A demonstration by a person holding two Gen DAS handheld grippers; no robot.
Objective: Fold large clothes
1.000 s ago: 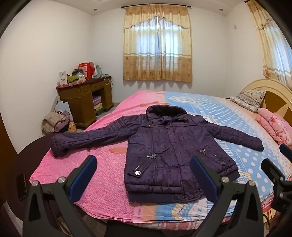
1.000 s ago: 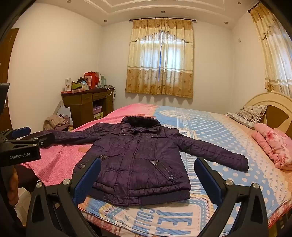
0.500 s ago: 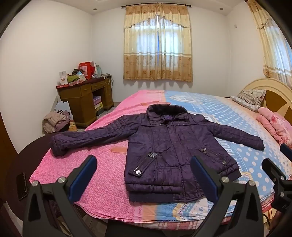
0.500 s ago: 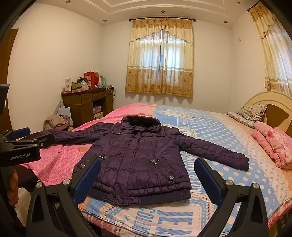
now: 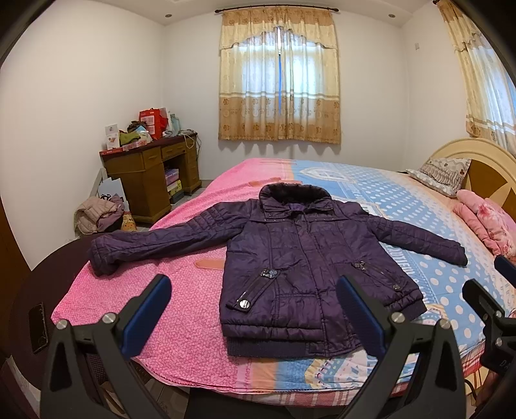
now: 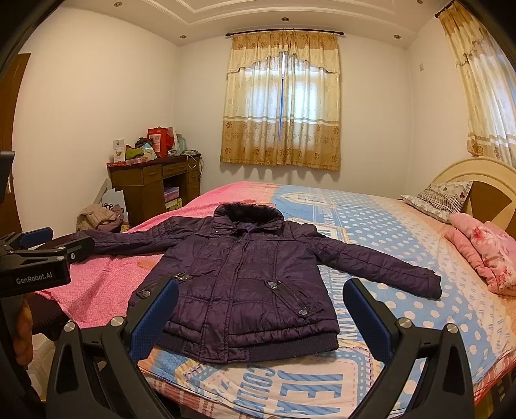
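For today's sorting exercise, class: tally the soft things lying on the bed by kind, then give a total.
Purple jacket: 1
Patterned pillow: 1
Folded pink blanket: 1
Total: 3

Soft daylight comes through the curtained window at upper centre, backed by recessed ceiling lights. Both views are sharp, evenly bright, with strong fisheye bending and black vignetted corners.
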